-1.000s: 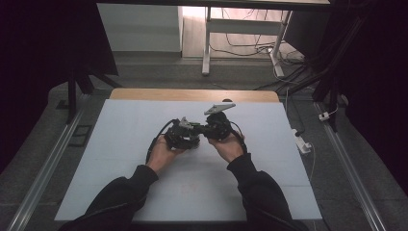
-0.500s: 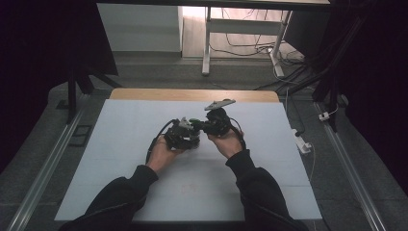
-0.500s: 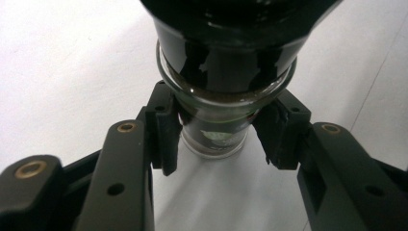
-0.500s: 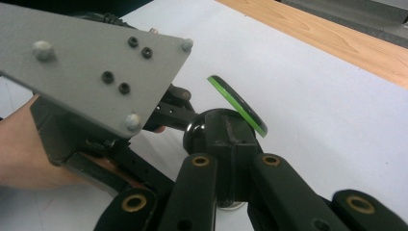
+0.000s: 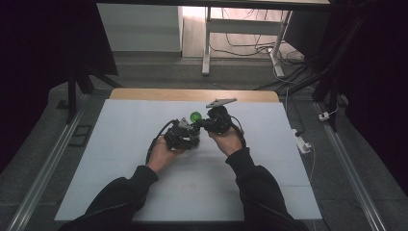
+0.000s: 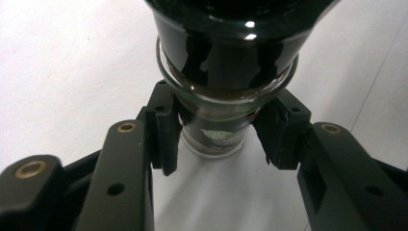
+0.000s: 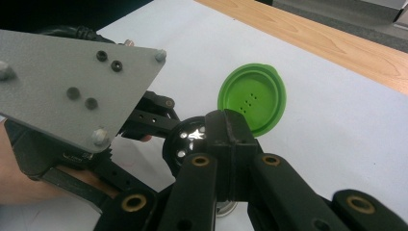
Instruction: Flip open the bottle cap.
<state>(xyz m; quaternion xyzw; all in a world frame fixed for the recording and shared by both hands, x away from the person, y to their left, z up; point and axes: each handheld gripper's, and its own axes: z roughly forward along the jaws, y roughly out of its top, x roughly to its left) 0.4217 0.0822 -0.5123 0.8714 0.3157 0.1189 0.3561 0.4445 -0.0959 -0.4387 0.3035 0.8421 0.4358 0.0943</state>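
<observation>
The left tool (image 6: pixel 219 144) is clamped on a small dark glass bottle (image 6: pixel 221 72) — its pads sit on either side of the narrow neck, just under the glass ring where the body widens. In the high view both tools meet above the middle of the white surface (image 5: pixel 120 144), with the left tool (image 5: pixel 182 134) just beside the right tool (image 5: pixel 204 126), and the bottle held between them, off the surface.

The right tool (image 7: pixel 226 139) has its jaws drawn together; they appear to pinch the edge of the green flip cap (image 7: pixel 251 98), which stands swung open and shows its underside with a few small dots. I cannot tell for sure whether the cap's rim is truly caught or only touched. Just beside the jaw tips lies the bottle's dark perforated top (image 7: pixel 190 139), its sprinkle holes glinting.

The bottle looks small and probably light, but the glass is hard, smooth and glossy — likely slippery under a loose grip and breakable if dropped. The neck below the ring seems the sound place to hold it, since the ring should stop it sliding through. The cap looks like thin, slightly flexible plastic on a hinge; it is best taken at its free edge and moved gently, so the hinge is not strained.
</observation>
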